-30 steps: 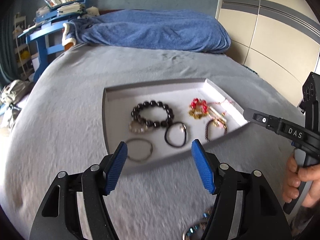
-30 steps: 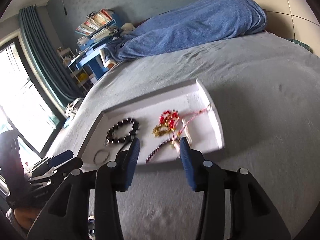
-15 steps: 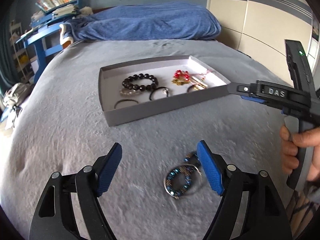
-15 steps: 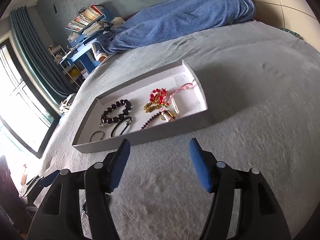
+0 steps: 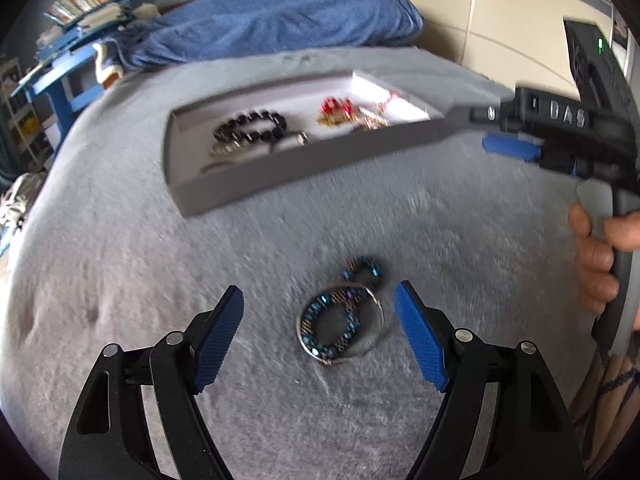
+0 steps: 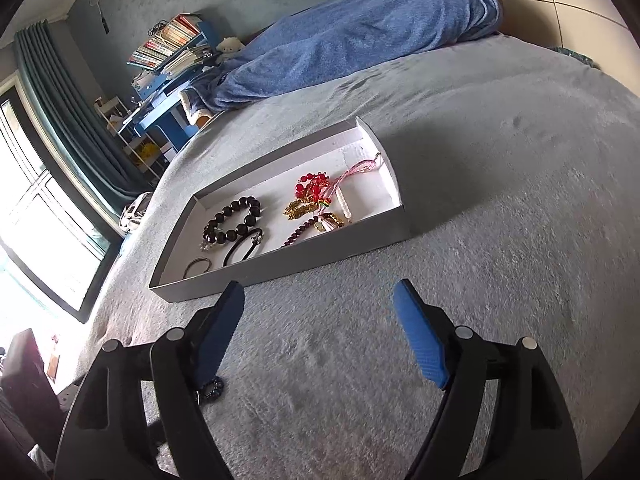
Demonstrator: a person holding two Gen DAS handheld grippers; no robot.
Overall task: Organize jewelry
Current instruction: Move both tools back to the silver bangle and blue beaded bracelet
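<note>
Blue beaded bracelets with a thin metal bangle lie on the grey bedcover, and my left gripper hovers open over them, one pad on each side, not touching. A grey tray with a white floor holds a black bead bracelet, red and gold beads, a black hair tie and a thin ring. My right gripper is short of the tray's near wall, jaws opening, nothing between them. In the left wrist view its fingers show by the tray.
A person's hand grips the right gripper's handle. A blue blanket lies at the far end of the bed. A blue desk with books and a curtained window stand to the left, cream wardrobe panels to the right.
Both grippers drew back from over the tray to the bedcover in front of it. The left one sank over the blue bracelets, which came into view. Both jaws widened.
</note>
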